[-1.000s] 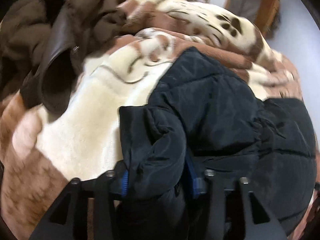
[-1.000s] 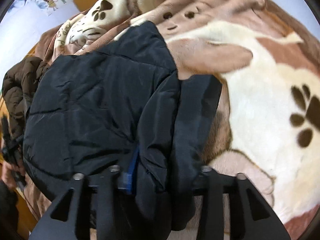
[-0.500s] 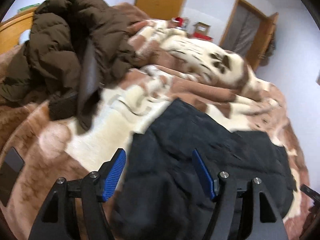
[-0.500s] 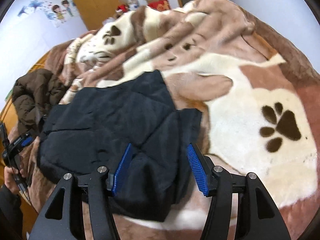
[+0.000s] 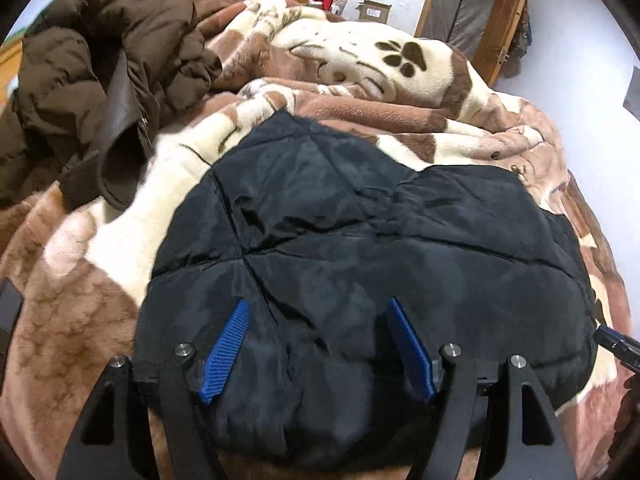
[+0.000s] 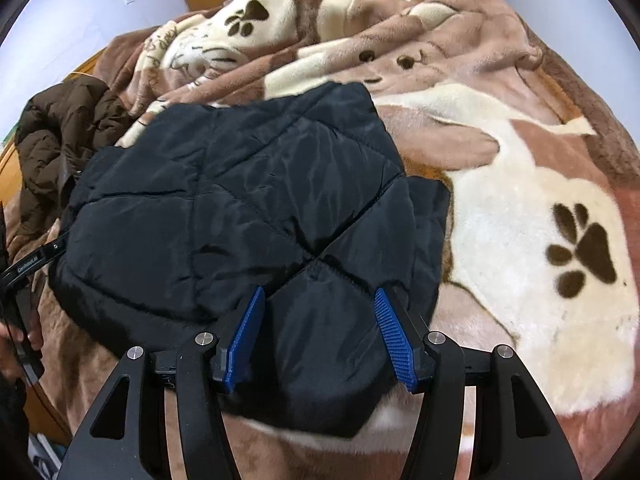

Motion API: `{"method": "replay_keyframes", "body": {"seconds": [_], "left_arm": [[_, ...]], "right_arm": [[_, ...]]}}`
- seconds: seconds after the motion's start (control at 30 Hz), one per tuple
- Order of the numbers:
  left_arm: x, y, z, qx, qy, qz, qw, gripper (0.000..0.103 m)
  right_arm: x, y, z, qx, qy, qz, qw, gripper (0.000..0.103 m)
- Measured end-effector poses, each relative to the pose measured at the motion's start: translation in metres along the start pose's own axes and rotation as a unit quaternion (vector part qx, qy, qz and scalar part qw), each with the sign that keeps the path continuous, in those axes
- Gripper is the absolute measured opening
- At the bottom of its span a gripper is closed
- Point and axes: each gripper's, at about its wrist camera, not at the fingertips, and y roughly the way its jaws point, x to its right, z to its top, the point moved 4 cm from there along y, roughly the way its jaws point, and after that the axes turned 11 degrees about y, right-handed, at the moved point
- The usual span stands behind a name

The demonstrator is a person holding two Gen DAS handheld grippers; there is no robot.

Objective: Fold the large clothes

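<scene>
A black quilted jacket lies folded into a compact bundle on the paw-print blanket. My left gripper hovers over the bundle's near edge; its jaws are opening, the blue pads are off the cloth and nothing is between them. In the right wrist view the same jacket shows its folded layers stacked, with a lower layer sticking out on the right. My right gripper hangs open above its near corner and holds nothing.
A crumpled brown puffer jacket lies at the back left of the bed, also the brown jacket in the right wrist view. The plush blanket covers the whole bed. A person's hand is at the left edge. Wooden doors stand beyond.
Both grippers were shut on bunched jacket cloth a second ago. They let go, opened, then rose and drew back, leaving the jacket folded flat on the blanket.
</scene>
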Motion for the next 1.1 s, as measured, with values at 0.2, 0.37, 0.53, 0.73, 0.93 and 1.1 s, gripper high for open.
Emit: {"method": "replay_keyframes", "body": {"seconds": [0.2, 0.37, 0.53, 0.73, 0.93, 1.1], "left_arm": [[0.039, -0.068, -0.032, 0.018, 0.001, 0.003, 0.9998, 0.073], [0.078, -0.119, -0.065, 0.025, 0.001, -0.008, 0.9996, 0.075], [0.114, -0.165, -0.091, 0.035, 0.015, -0.005, 0.9993, 0.076], [0.145, -0.199, -0.124, 0.035, 0.021, -0.012, 0.9991, 0.076], [0.154, -0.216, -0.146, 0.032, 0.020, -0.021, 0.9991, 0.076], [0.158, -0.221, -0.152, 0.033, 0.025, -0.019, 0.9990, 0.076]], "right_arm": [[-0.006, -0.060, -0.036, 0.031, -0.005, 0.011, 0.999, 0.058], [-0.017, -0.111, -0.072, 0.057, -0.020, 0.016, 0.998, 0.058], [-0.022, -0.149, -0.105, 0.075, -0.023, 0.022, 0.997, 0.058], [-0.032, -0.175, -0.141, 0.079, -0.039, 0.028, 0.996, 0.058], [-0.038, -0.189, -0.169, 0.083, -0.060, 0.026, 0.994, 0.058], [-0.043, -0.192, -0.179, 0.086, -0.072, 0.021, 0.993, 0.058]]}}
